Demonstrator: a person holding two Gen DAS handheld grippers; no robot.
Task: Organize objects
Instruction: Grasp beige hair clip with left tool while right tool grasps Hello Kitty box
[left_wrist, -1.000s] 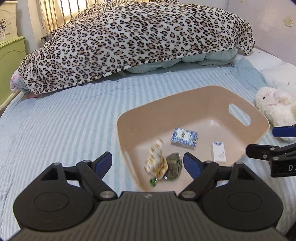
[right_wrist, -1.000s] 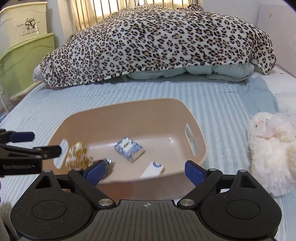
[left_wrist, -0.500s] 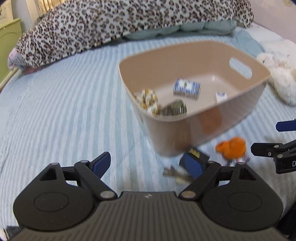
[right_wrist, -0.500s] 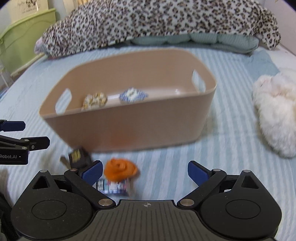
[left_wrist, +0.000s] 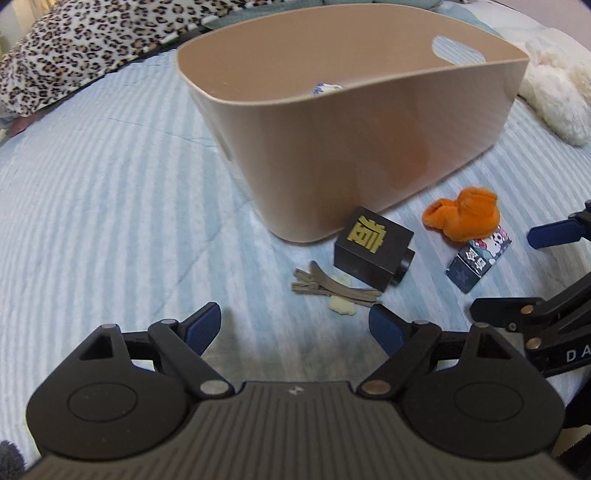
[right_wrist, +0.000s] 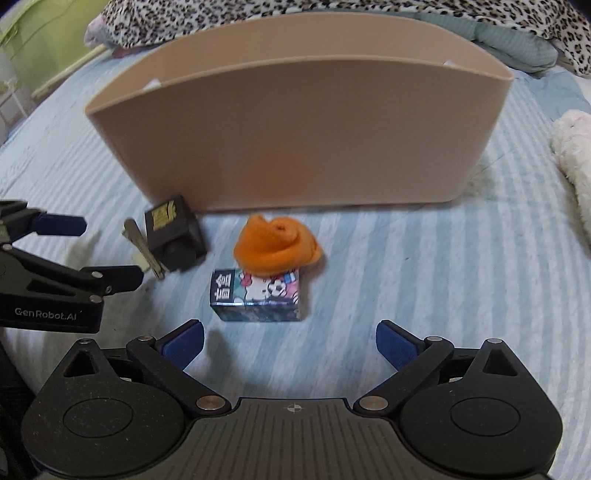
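A beige plastic bin (left_wrist: 354, 140) (right_wrist: 303, 122) stands on the striped bed. In front of it lie a black cube with a gold character (left_wrist: 373, 247) (right_wrist: 173, 232), a tan hair clip (left_wrist: 332, 288) (right_wrist: 142, 247), an orange rolled cloth (left_wrist: 461, 218) (right_wrist: 277, 243) and a small printed box (left_wrist: 480, 258) (right_wrist: 258, 295). My left gripper (left_wrist: 295, 326) is open and empty, low over the bed just short of the hair clip. My right gripper (right_wrist: 290, 345) is open and empty, just short of the printed box. Each gripper shows at the edge of the other's view.
A white plush toy (left_wrist: 554, 92) (right_wrist: 576, 162) lies right of the bin. A leopard-print blanket (left_wrist: 74, 48) is heaped at the head of the bed. Green storage boxes (right_wrist: 40, 40) stand at the far left.
Both grippers dropped from above the bin down to bed level in front of it. The loose objects in front of the bin came into view; the bin's contents are now mostly hidden.
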